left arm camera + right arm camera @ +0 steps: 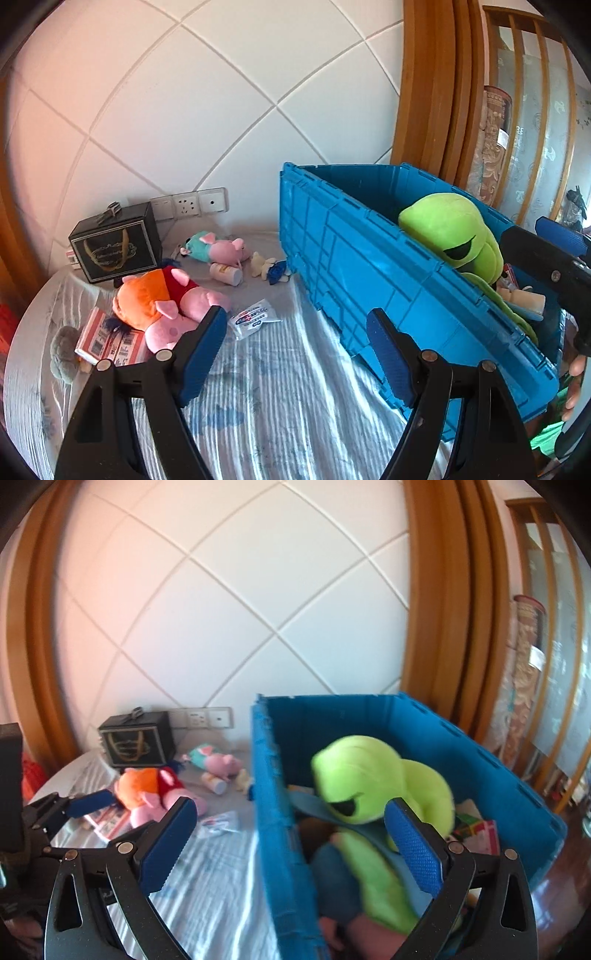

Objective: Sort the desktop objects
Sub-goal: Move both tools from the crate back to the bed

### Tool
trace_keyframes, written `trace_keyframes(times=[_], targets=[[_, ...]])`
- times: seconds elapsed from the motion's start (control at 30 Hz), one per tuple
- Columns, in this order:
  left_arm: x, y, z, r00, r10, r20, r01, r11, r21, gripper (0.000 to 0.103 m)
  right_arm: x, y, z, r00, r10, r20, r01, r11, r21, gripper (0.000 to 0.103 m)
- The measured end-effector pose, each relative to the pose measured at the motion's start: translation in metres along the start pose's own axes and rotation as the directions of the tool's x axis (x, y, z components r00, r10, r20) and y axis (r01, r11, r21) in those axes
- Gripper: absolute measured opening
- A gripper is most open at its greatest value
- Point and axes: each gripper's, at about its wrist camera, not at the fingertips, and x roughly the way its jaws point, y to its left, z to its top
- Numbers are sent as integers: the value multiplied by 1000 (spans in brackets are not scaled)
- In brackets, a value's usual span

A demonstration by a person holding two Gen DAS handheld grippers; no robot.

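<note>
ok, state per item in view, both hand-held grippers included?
left hand-held gripper: open, empty
right hand-held gripper: open, empty
blue crate: lid off, partly filled
green plush: inside crate, on top of the pile
orange-hooded pig plush: lying on the bedsheet, outside crate
small pink pig plush: on its side, outside crate
black gift box: upright, closed

White diamond-panelled wall [207, 110], wooden frame [424, 92], wall sockets [190, 205], striped bedsheet [288, 387].
</note>
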Motion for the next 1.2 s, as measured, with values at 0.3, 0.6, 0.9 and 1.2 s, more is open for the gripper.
trace_keyframes(times=[0.3, 0.6, 0.9, 1.2], targets=[[8, 104, -39, 989, 124, -75, -133, 983, -129, 78, 40, 74, -4, 991, 125, -54, -130, 987, -97, 103], [40, 214, -102, 947, 241, -211, -288, 929, -233, 78, 108, 121, -30, 966, 195, -172, -216, 970, -115, 103], [118, 277, -135, 902, 234, -362, -323, 923, -207, 78, 211, 152, -83, 902, 196, -386, -249, 964, -92, 103], [224, 313, -122, 836, 238, -494, -333, 936, -113, 81, 282, 166, -117, 831, 179, -527, -253, 965, -72, 103]])
